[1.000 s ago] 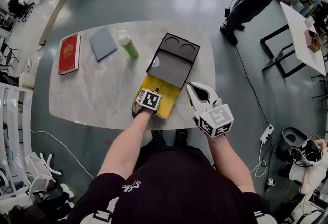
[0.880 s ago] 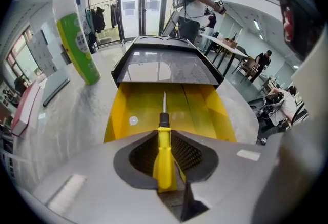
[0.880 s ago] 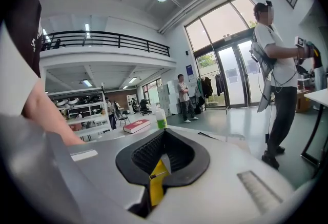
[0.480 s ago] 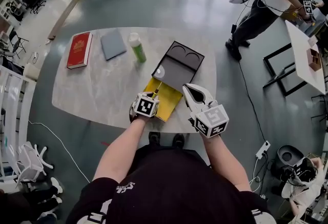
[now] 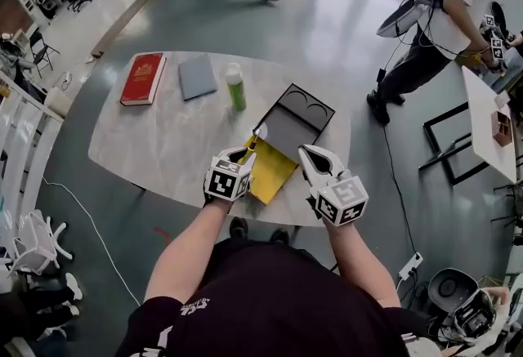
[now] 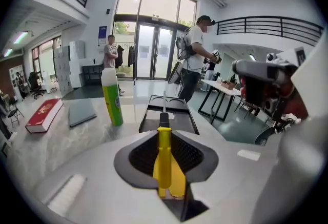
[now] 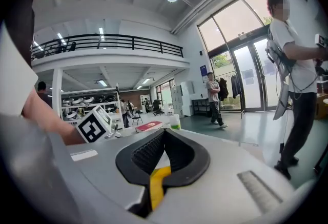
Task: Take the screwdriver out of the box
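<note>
Left gripper view: left gripper is clamped on the screwdriver, its yellow handle pinched between the black pads and the dark collar and thin shaft poking out ahead. The long axis runs straight along the gripper's own pointing line, away from the person and toward the black half of the box. Head view agrees: the tool sits at the box's near-left corner, over the yellow lining, and looks lifted off it rather than lying in it, though height is hard to read from above. The right gripper hangs just beside the box's near-right edge; its view shows the jaw tips together with no object between them, so it is closed and empty. The left hand carries the tool and the right is only standing by. Extraction looks nearly done. Next is probably a carry sideways, and bare table lies to the left, between the box and the green bottle. Risk: shaft tip catching the lid.
</note>
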